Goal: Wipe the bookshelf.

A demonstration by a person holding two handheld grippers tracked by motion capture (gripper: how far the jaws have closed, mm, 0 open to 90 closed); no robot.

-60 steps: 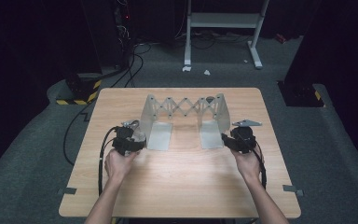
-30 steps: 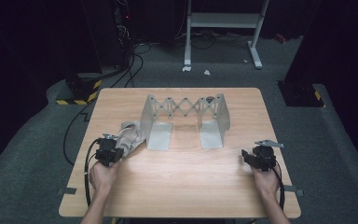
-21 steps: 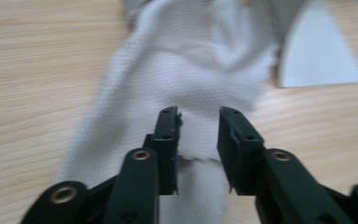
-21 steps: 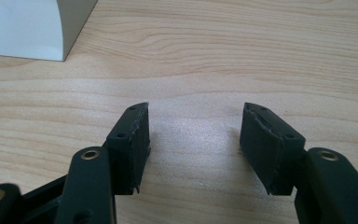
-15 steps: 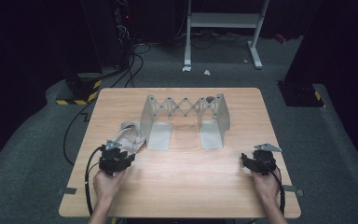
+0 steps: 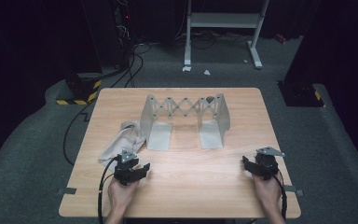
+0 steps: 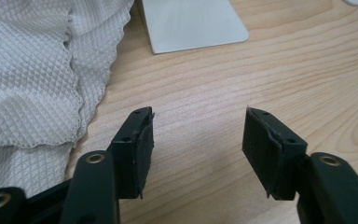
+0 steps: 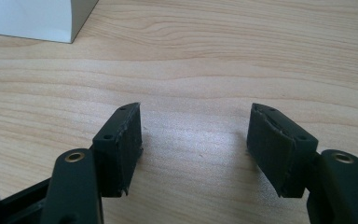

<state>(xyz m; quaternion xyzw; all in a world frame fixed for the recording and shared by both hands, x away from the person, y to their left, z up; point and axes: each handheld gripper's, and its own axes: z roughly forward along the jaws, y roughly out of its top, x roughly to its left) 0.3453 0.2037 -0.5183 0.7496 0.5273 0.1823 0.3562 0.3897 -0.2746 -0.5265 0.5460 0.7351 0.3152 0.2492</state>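
Both grippers sit at the near edge of the tabletop [image 6: 186, 186], each in a hand, and neither holds anything. The work looks finished or nearly so: the cloth [image 6: 121, 142] lies crumpled and free on the wood at the left, off the rack [image 6: 185, 119], and both hands rest well back from it. What could be left, if anything, is tidying the cloth, since it lies bunched rather than flat; that is only a judgement from how it lies.

The left gripper [image 6: 131, 171] is nearest the cloth. In the left gripper view its fingers [image 7: 137, 149] stand apart with bare wood between them; they have just been opening, and nothing is between them. The cloth [image 7: 32, 79] lies just beside the left finger, its scalloped hem close to the pad but not caught by it. Whether the hem brushes the finger's outer face I cannot tell.

The right gripper [image 6: 257, 166] rests at the near right, well apart from the cloth. Its fingers [image 8: 121, 149] are spread wide over bare wood and have also just been opening a little, with nothing between them and nothing touched.

Farther off, the rack stands in the middle of the tabletop: two upright metal ends joined by a scissor lattice, each with a flat foot pointing toward the near side. The left foot [image 7: 191, 23] lies just right of the cloth; a corner of the other foot [image 8: 37, 18] shows in the right gripper view
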